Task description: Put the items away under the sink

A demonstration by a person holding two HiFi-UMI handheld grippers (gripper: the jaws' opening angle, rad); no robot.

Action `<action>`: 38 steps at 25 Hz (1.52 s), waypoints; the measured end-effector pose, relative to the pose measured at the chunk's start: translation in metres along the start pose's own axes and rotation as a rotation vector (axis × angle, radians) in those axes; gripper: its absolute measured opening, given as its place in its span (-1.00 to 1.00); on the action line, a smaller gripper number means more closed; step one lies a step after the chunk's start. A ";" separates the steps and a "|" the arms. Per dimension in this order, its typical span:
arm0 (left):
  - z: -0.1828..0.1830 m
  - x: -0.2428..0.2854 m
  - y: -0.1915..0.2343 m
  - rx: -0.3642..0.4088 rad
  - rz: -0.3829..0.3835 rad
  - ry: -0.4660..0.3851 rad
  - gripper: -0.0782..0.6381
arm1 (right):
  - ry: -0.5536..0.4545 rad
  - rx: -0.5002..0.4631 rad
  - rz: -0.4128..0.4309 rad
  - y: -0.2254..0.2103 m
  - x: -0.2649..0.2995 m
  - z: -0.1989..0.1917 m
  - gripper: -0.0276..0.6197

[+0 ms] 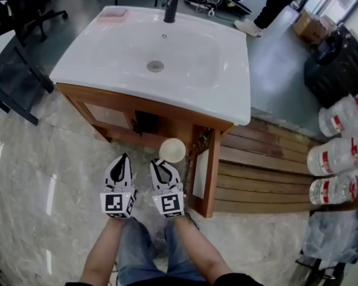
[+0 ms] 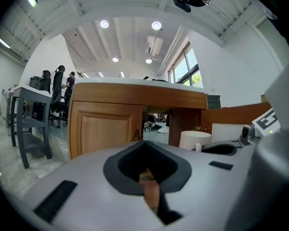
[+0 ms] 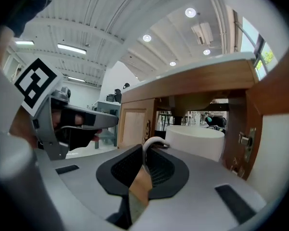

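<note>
— Where is the mug (image 1: pixel 172 150)?

— In the head view it hangs at 12 o'clock of the right gripper (image 1: pixel 161 165), in front of the vanity cabinet's open half (image 1: pixel 144 123). The open door (image 1: pixel 210 171) stands at its 3 o'clock.

— Which way does it sit?

— Upright, long axis vertical. From above it shows only as a pale round disc. The handle points to 6 o'clock, back at the gripper.

— Can you see the handle from above?

— No. The right gripper view shows it: a white curved handle (image 3: pixel 151 142) is pinched between the nearly closed jaws of the right gripper (image 3: pixel 145 165), with the mug's body (image 3: pixel 195 141) just beyond at 1 o'clock. That view also shows a metal hinge (image 3: pixel 245 141) at 3 o'clock.

— And the left gripper (image 1: pixel 123 158)?

— It is at 9 o'clock of the right one, just beside it. In its own view the left gripper (image 2: pixel 147 170) has its jaws together with nothing between them. That view shows the mug (image 2: pixel 195 139) side-on at 3 o'clock and the closed cabinet door (image 2: pixel 106 129) at 10 o'clock.

— What does only the head view give?

— The white basin (image 1: pixel 185 58) and the black faucet (image 1: pixel 172 5) at 12 o'clock.
</note>
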State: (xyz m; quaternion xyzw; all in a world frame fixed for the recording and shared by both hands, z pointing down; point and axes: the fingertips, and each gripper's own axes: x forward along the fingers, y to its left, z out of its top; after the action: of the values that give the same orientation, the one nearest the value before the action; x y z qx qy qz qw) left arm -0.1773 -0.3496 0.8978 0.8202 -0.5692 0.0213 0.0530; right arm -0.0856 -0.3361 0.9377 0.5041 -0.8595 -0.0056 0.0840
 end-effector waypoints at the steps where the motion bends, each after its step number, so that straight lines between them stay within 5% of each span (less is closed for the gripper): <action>1: -0.009 0.006 0.000 -0.001 -0.003 -0.001 -0.76 | 0.000 0.007 -0.016 -0.007 0.007 -0.011 -0.79; 9: -0.054 0.043 -0.011 0.006 -0.058 -0.025 -0.76 | -0.034 0.017 -0.158 -0.065 0.064 -0.059 -0.79; 22: -0.067 0.060 -0.003 0.031 -0.065 -0.063 -0.76 | -0.069 -0.052 -0.232 -0.105 0.105 -0.071 -0.77; 34: -0.039 0.037 -0.006 0.006 -0.055 0.013 -0.76 | 0.004 -0.011 -0.324 -0.095 0.069 -0.056 -0.57; 38: -0.003 0.008 -0.020 -0.023 -0.086 0.069 -0.76 | 0.096 0.023 -0.279 -0.063 0.038 -0.030 -0.78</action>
State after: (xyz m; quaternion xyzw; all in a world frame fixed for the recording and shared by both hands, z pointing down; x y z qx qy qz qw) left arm -0.1554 -0.3500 0.9002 0.8420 -0.5315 0.0408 0.0832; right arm -0.0447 -0.3974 0.9663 0.6193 -0.7761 0.0167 0.1178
